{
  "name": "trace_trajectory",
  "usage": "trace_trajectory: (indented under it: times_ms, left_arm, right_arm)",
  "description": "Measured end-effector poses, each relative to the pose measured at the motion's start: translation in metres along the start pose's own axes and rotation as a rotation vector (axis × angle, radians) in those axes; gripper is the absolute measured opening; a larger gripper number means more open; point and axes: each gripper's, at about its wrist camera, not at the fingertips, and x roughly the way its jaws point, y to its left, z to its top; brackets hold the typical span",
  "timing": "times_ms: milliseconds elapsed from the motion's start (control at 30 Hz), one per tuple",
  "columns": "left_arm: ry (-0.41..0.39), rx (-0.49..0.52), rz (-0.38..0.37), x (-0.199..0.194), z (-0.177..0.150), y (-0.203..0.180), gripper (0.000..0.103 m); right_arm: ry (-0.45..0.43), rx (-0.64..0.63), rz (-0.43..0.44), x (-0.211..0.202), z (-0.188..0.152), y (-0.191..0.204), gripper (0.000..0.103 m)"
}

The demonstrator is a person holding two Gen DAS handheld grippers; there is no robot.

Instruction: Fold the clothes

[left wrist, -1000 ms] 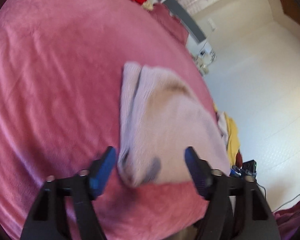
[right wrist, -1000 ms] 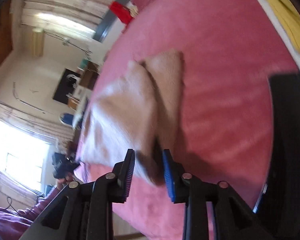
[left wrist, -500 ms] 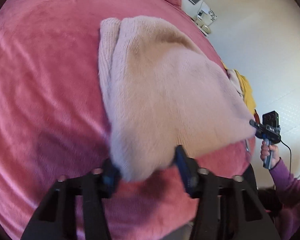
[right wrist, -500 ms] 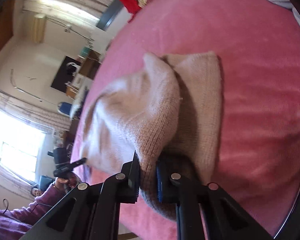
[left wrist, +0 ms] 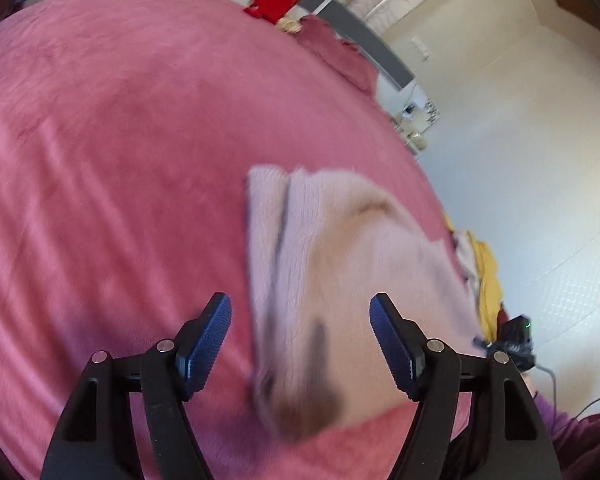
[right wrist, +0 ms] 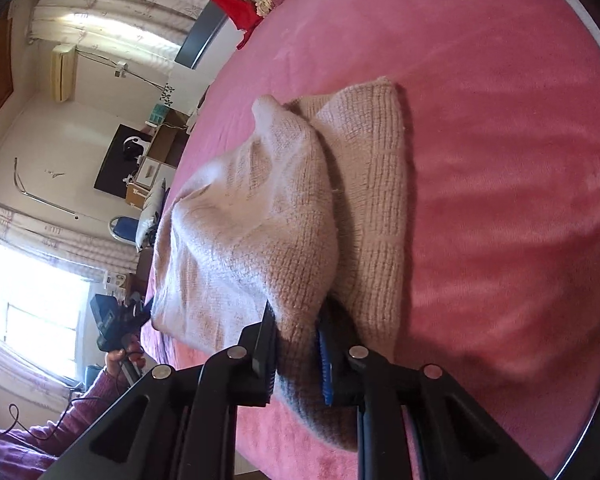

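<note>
Sweater (right wrist: pixel 268 216) — ribbed beige knit — pinched by right gripper (right wrist: pixel 296 354).

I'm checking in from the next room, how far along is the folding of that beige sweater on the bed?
Partly done: the beige knit sweater already lies doubled on the pink bedspread. The right gripper pinches its near edge; the left gripper, jaws just reopened, grips nothing. Final fold remains.
</note>
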Motion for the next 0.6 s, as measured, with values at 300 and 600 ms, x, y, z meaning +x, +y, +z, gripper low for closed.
trace_trajectory:
  times_ms: [300, 600]
  left_arm:
    - [0.191, 0.150, -0.073, 0.056, 0.001, -0.032, 0.071]
    - [0.137, 0.012, -0.042, 0.032, 0.001, 0.003, 0.071]
  right_arm:
    - [0.028, 0.021, -0.012, 0.003, 0.006, -0.008, 0.019]
    - [0.046, 0.024, -0.011, 0.004, 0.004, -0.014, 0.020]
